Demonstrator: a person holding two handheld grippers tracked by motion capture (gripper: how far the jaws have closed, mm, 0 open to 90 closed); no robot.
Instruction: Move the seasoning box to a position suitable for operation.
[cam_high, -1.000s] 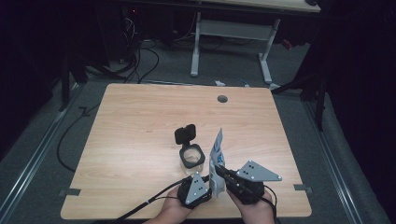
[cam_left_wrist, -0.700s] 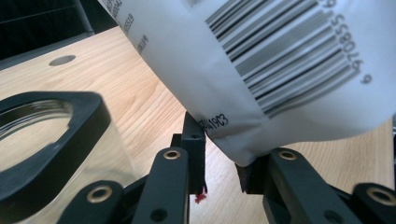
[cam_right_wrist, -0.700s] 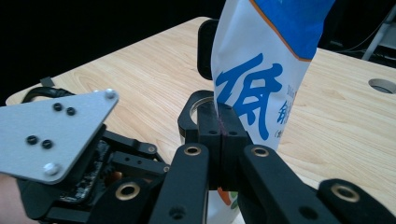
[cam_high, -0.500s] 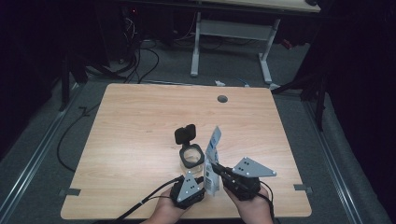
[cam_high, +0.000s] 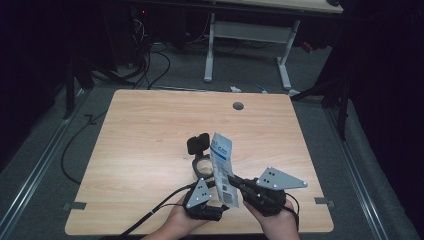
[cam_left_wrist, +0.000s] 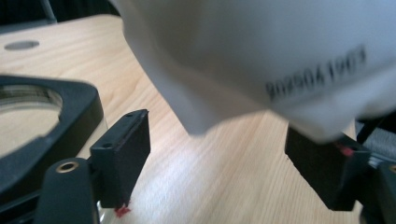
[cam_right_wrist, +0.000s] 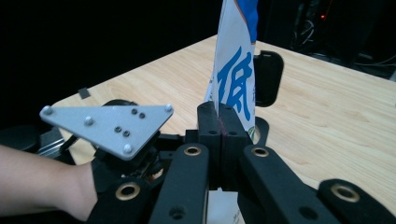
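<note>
Low centre of the high view: right gripper clamps the packet; left gripper, jaws apart, likely moves to grip its corner next

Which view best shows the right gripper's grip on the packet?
The right gripper view: the right gripper pinches the packet. The high view shows it small; the left gripper view shows its blurred white underside.

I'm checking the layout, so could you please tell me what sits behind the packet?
Behind the packet stands a black container with its lid flipped up. The packet covers its right side, and its contents cannot be seen.
</note>
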